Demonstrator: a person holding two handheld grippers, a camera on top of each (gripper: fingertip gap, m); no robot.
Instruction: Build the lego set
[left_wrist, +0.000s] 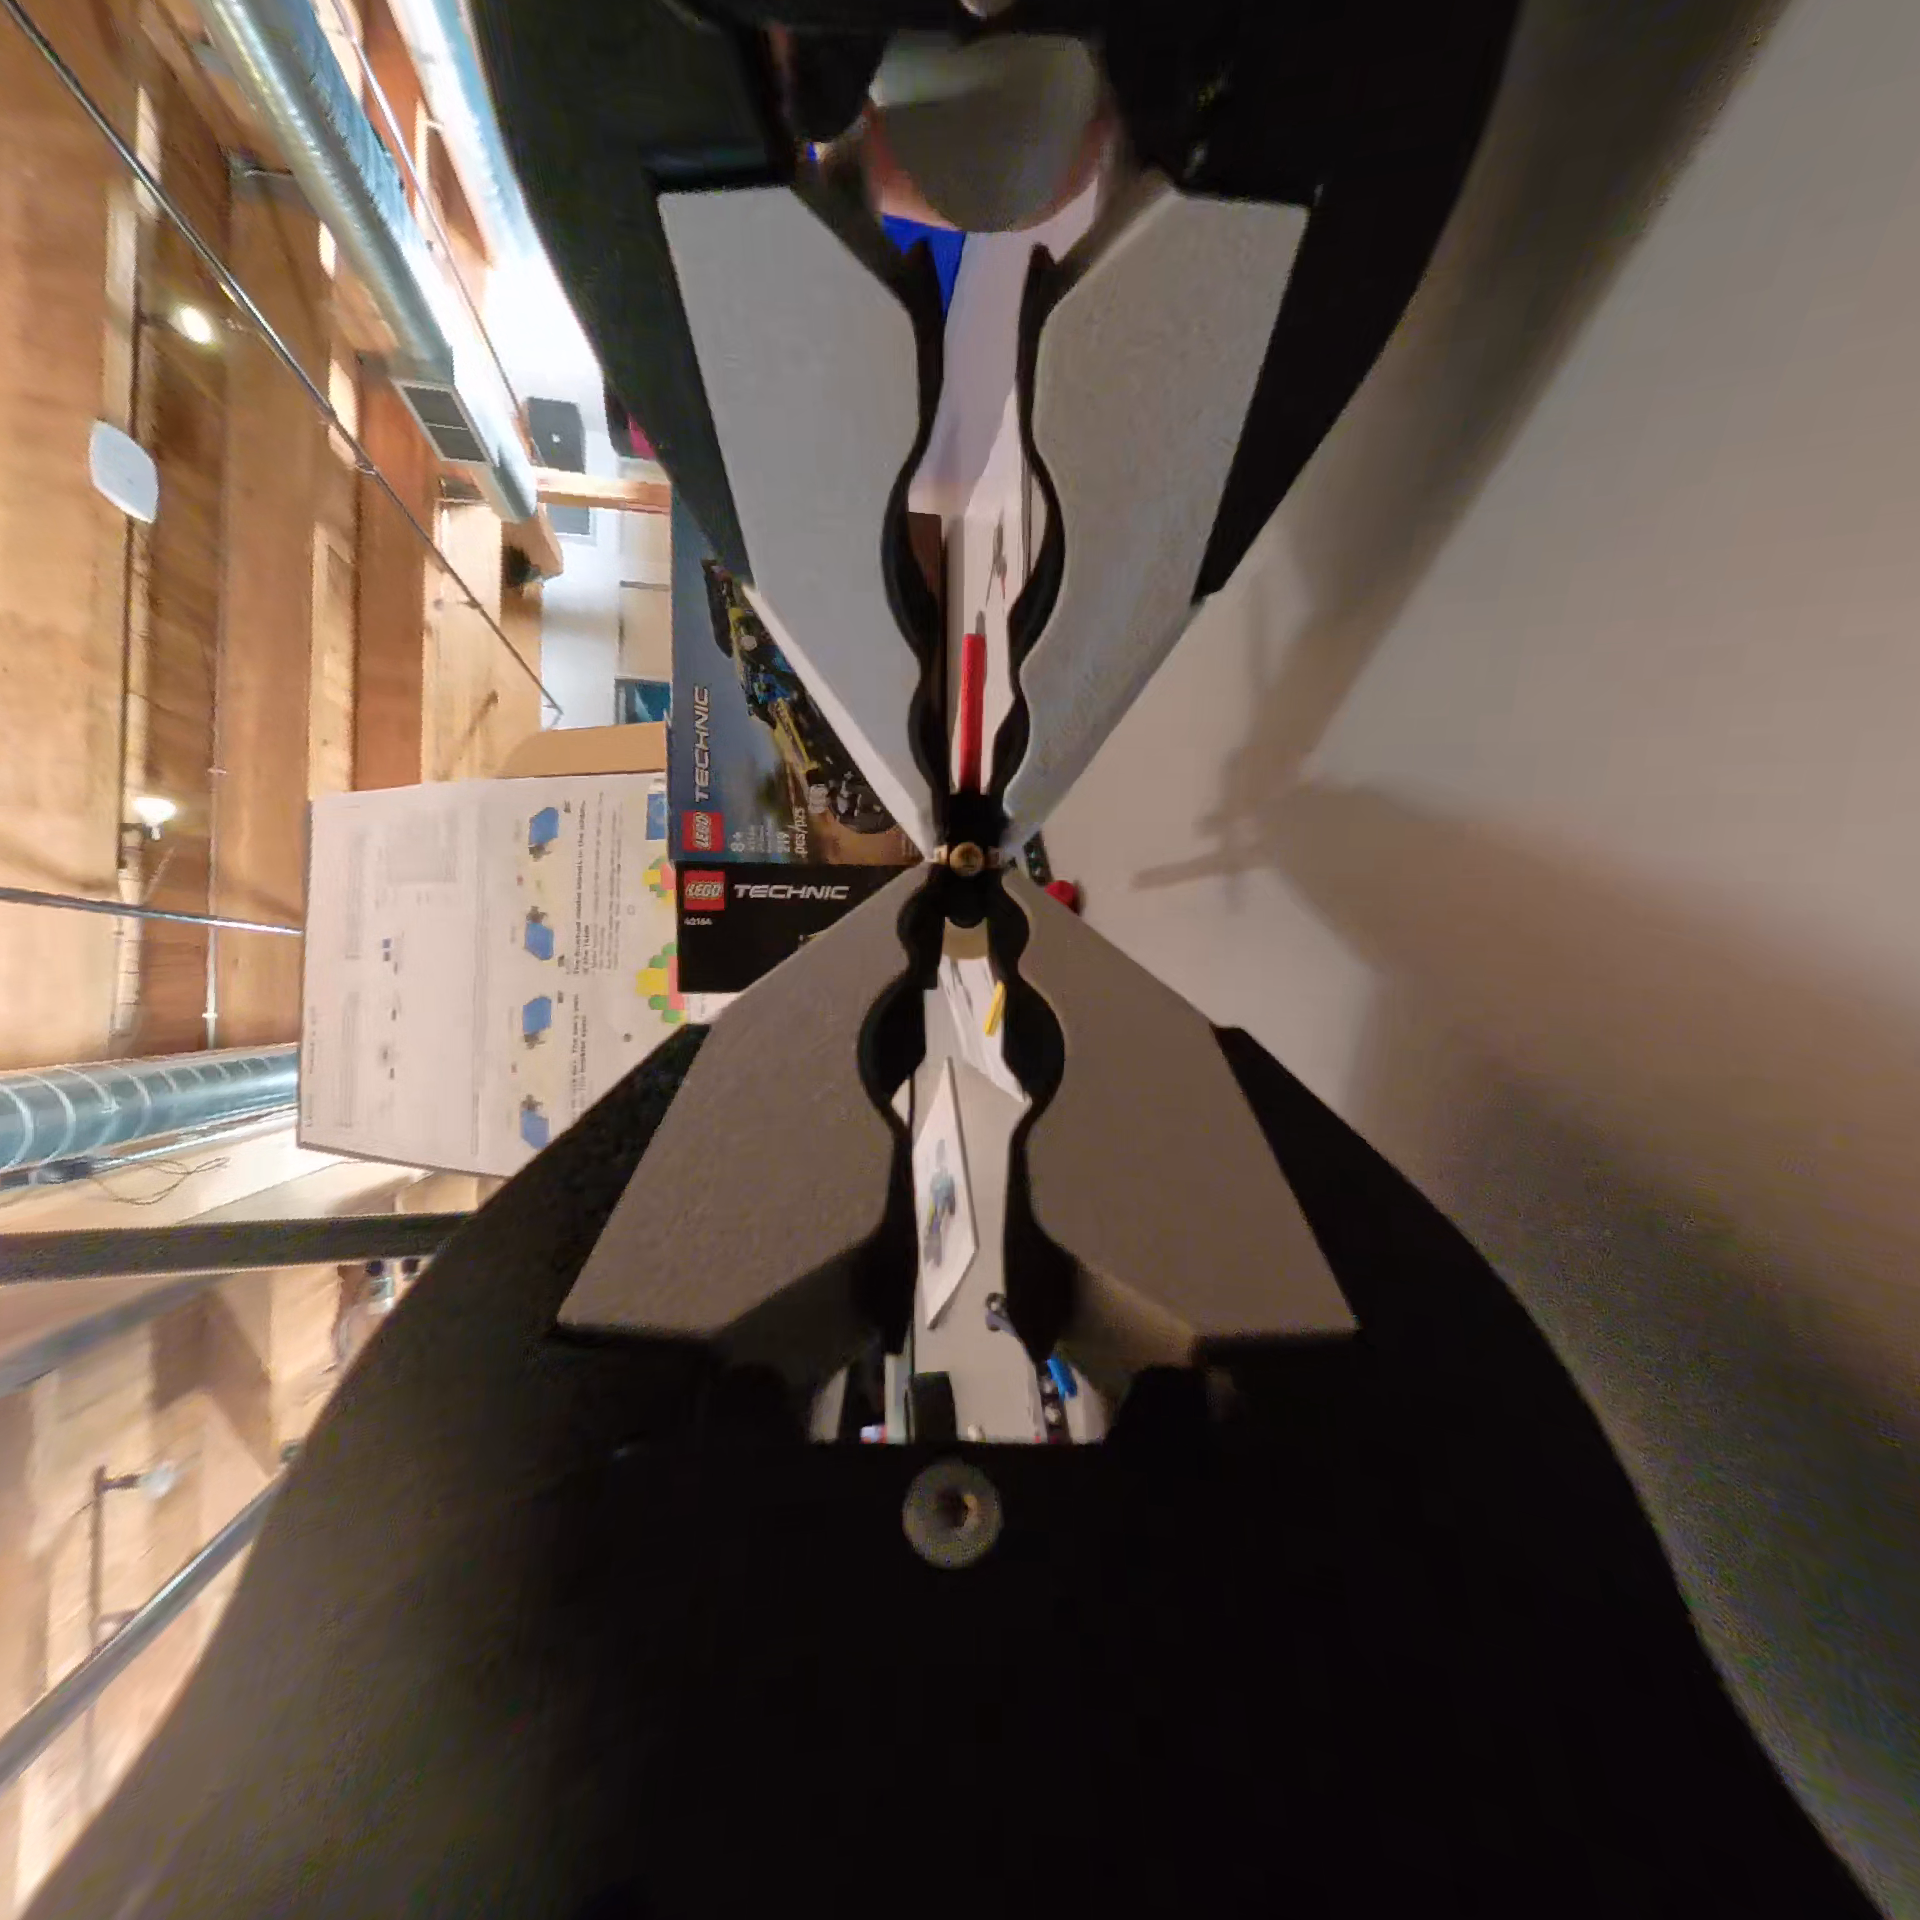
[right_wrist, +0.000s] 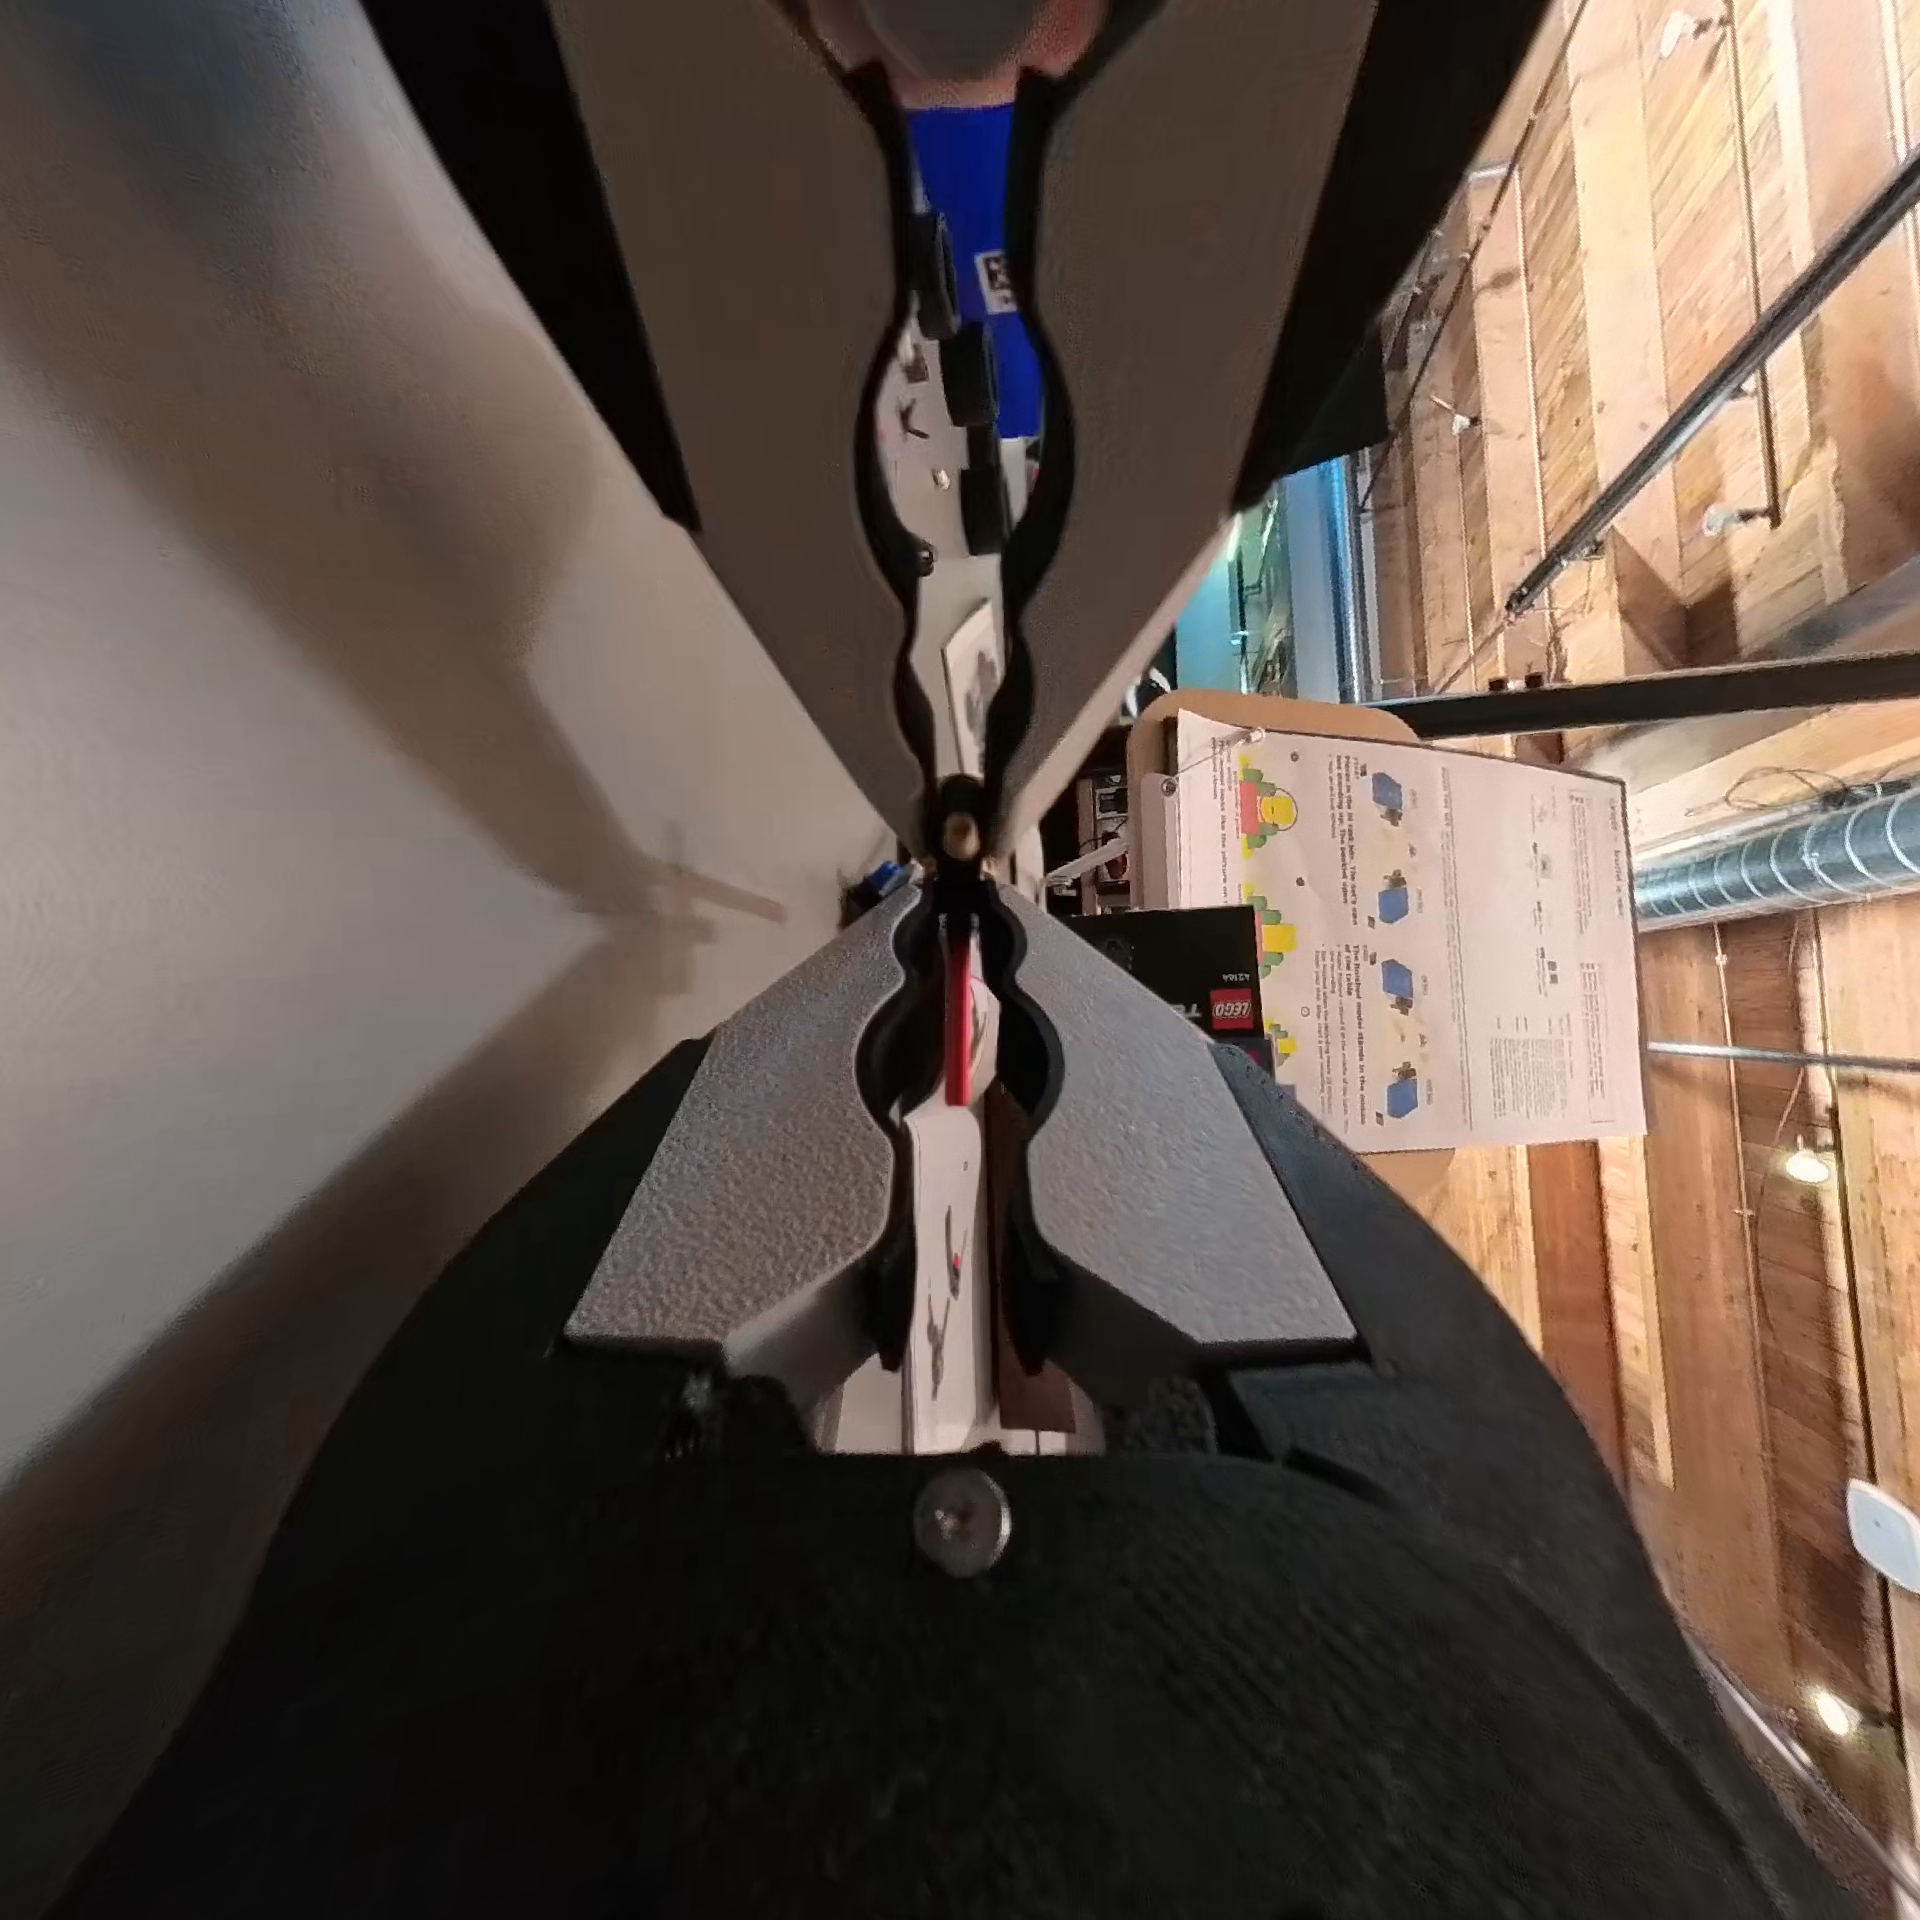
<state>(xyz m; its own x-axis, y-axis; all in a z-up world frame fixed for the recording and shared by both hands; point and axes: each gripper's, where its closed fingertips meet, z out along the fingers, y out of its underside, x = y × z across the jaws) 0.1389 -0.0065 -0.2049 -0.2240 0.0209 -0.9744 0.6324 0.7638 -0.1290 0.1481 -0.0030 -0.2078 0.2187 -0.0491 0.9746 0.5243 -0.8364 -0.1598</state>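
— What do you have on the left side?

— My left gripper (left_wrist: 961, 883) has its fingers drawn nearly together, pinching a small black piece (left_wrist: 961, 906) right at the tips. A tan pin (left_wrist: 967, 854) sticks out of its front end.

— And the right?

— My right gripper (right_wrist: 961, 896) is just as narrow. It clamps a red axle (right_wrist: 956, 1023) that runs back along the slot between its fingers, with the front end at the tips. The two grippers face each other tip to tip above the white table (left_wrist: 1455, 727), so the tan pin sits exactly where they meet. I cannot tell whether the two parts are already pushed together or only touching.

— Where is the rest of the set?

— The Lego box (left_wrist: 774, 894) stands upright at the far edge of the table, behind the meeting point. Just beside it, a printed instruction sheet (left_wrist: 468, 977) is propped up. Through my left fingers I see a loose yellow piece (left_wrist: 995, 1006) on the table, and nearer to me an open booklet page (left_wrist: 945, 1195). A small red piece (left_wrist: 1061, 891) lies just beside the fingertips. Both views are rolled on their side.
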